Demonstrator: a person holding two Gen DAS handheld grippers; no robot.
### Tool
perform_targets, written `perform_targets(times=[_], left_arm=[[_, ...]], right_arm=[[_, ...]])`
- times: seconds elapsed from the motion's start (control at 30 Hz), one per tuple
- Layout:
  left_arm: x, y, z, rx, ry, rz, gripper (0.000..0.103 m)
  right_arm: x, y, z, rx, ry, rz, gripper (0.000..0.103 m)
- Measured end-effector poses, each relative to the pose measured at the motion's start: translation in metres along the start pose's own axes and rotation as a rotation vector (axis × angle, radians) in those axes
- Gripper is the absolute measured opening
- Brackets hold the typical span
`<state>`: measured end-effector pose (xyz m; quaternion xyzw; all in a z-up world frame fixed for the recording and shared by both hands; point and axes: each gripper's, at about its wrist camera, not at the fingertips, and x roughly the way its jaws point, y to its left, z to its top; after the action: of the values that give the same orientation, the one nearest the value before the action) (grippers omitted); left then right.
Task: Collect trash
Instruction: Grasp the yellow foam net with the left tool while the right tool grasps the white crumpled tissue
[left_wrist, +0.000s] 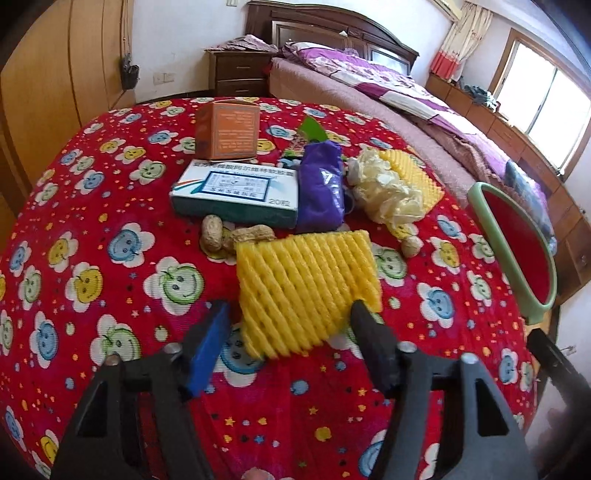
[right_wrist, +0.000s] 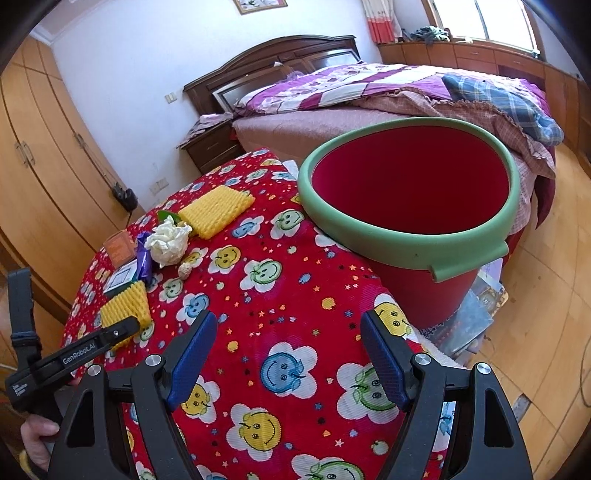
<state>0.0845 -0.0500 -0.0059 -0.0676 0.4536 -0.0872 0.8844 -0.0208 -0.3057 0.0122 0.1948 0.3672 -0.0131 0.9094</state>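
A yellow foam fruit net (left_wrist: 306, 284) lies on the red apple-print tablecloth (left_wrist: 110, 206), between the jaws of my left gripper (left_wrist: 290, 310). The right finger touches the net's edge, the blue-padded left finger stands clear, so the gripper is open. Behind the net lie peanuts (left_wrist: 212, 234), a white-and-teal medicine box (left_wrist: 236, 192), a purple wrapper (left_wrist: 319, 188), crumpled whitish paper (left_wrist: 384, 192), a second yellow net (left_wrist: 417, 173) and an orange box (left_wrist: 227, 129). My right gripper (right_wrist: 288, 325) hangs open over bare cloth, nothing in it, left of the red bin with the green rim (right_wrist: 406, 245).
The bin (left_wrist: 511, 258) stands against the table's right edge, its mouth tilted toward the table. One more peanut (left_wrist: 412, 245) lies toward the bin. A bed (right_wrist: 369, 96), a nightstand (left_wrist: 236, 74) and wooden wardrobes (right_wrist: 44, 166) surround the table. A hand holds the left gripper's handle (right_wrist: 37, 432).
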Motion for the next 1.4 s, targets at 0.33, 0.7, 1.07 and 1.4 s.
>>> perform_targets(times=[0.33,0.7,1.07,1.4], left_arm=[[-0.014,-0.011,-0.004,0.044,-0.032,-0.129,0.011],[-0.05,0.016,0.043,0.072,-0.171,-0.091,0.011],[-0.036,0.069,0.085,0.078,-0.227,-0.005,0.011],[-0.007,0.094,0.081,0.035,-0.22,-0.037,0.011]], right_arm=[[-0.001,0.013,0.001,-0.036,0.001,0.007,0.081],[0.009,0.049,0.022,-0.104,0.005,0.034,0.081],[0.052,0.105,0.041,-0.136,0.043,0.017,0.081],[0.104,0.14,0.056,-0.108,0.049,-0.018,0.081]])
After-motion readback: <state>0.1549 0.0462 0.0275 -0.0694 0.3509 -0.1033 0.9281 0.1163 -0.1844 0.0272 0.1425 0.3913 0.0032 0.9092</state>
